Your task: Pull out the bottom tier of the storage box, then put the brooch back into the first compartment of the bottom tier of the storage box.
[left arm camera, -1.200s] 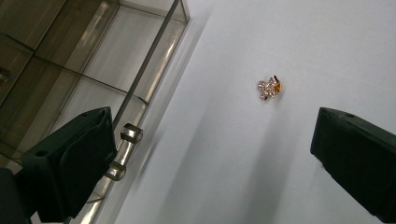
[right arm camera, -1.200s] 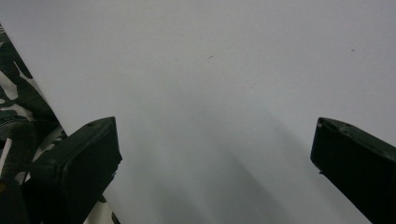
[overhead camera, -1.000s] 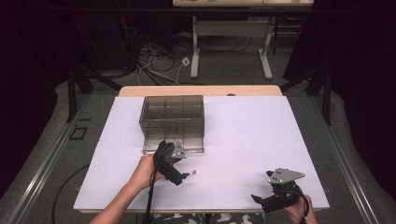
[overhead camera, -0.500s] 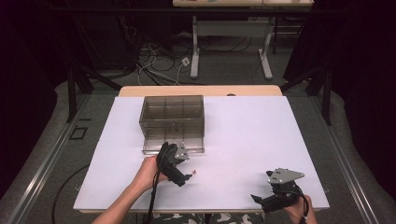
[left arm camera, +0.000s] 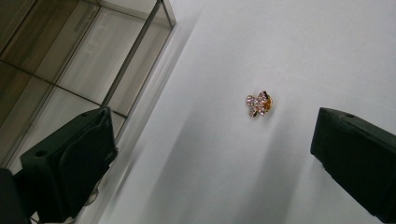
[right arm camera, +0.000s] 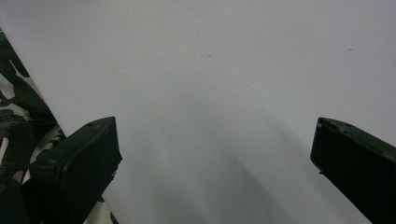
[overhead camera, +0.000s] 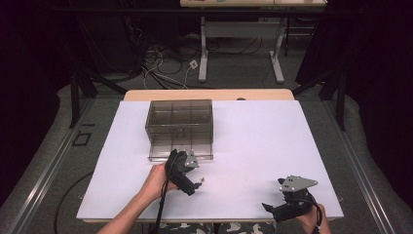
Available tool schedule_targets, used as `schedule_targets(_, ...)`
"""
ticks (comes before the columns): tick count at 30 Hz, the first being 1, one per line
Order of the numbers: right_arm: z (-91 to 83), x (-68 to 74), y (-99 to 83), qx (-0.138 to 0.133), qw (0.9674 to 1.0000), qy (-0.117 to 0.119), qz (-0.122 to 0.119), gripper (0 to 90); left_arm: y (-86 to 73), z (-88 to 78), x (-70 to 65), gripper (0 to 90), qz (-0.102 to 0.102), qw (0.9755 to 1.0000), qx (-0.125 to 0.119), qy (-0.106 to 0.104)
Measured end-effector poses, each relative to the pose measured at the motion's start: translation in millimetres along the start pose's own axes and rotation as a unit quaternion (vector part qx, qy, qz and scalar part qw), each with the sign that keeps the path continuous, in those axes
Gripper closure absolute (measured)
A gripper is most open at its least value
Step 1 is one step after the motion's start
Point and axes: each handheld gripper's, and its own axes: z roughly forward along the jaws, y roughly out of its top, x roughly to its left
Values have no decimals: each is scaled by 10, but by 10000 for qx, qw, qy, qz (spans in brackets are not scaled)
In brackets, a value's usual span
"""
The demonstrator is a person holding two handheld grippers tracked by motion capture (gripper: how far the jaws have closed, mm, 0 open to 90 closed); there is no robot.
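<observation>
A tiny gold bow-shaped jewel with clear stones (left arm camera: 258,103) lies on the white table (overhead camera: 253,141); in the high view the jewel (overhead camera: 202,179) is a speck just right of my left gripper (overhead camera: 196,184). In the left gripper view my left gripper (left arm camera: 210,128) stands open, its jaws wide apart, with the jewel ahead between them and untouched. A clear smoky compartment box (overhead camera: 180,124) stands behind it, and the box's front corner (left arm camera: 70,60) is on the left. My right gripper (overhead camera: 269,208) rests open near the front right edge, and the right gripper (right arm camera: 215,135) holds nothing.
Camouflage cloth (right arm camera: 14,107) hangs below the table's front edge. Bare white tabletop stretches between the two grippers and to the right of the box. Desk legs and cables (overhead camera: 195,63) lie on the floor beyond the table.
My left gripper has edged slightly right and turned toward the jewel. The right gripper and the jewel have not moved.
</observation>
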Motion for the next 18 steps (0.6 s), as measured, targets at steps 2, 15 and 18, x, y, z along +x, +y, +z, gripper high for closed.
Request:
schedule_targets(2,-6,-1,2,33,10000,12,-4,6,0,4,0,0,-5,10000,9,18)
schedule_targets(15,4,-2,1,-4,10000,21,-13,6,17,47,-43,0,-47,10000,-20,-10)
schedule_targets(18,7,-1,1,4,10000,24,12,6,24,59,-60,0,-39,10000,-40,-44)
